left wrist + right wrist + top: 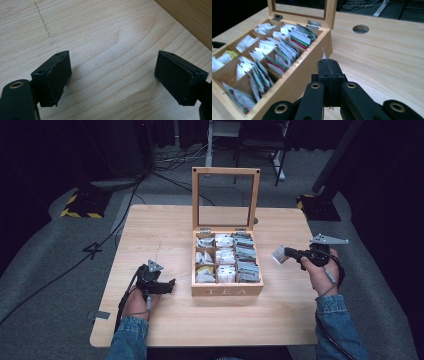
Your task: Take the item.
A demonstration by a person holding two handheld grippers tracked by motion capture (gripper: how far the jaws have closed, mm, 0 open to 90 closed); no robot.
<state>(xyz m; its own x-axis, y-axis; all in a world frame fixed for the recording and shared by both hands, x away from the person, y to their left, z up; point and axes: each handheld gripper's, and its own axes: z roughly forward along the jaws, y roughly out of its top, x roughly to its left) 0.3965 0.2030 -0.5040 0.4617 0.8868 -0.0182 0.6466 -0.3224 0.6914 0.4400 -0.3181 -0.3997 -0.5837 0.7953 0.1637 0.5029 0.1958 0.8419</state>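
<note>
To the right of the open wooden tea box, held above the bare table, the right gripper has its jaws pressed together on a tea packet; in the right gripper view a thin white corner of that packet pokes up past the black pads, so the pinch looks shallow and edge-on. The box stands mid-table with its glass lid upright at the far side, and its compartments are already packed with standing sachets, the right-hand column holding grey-faced ones much like the one in hand. The left gripper rests low near the box's left front corner, jaws spread wide over plain wood with nothing between them. The step in hand seems to be carrying the packet between the box and the table; whichever way it goes, the sound course would be to keep the squeeze steady, since so thin a sachet may slip or fold. If it is bound for the box, it should come down edge-first into a gap in the right column, upright like its neighbours, and be let go only once seated. The left gripper might steady the box wall against a nudge.
</note>
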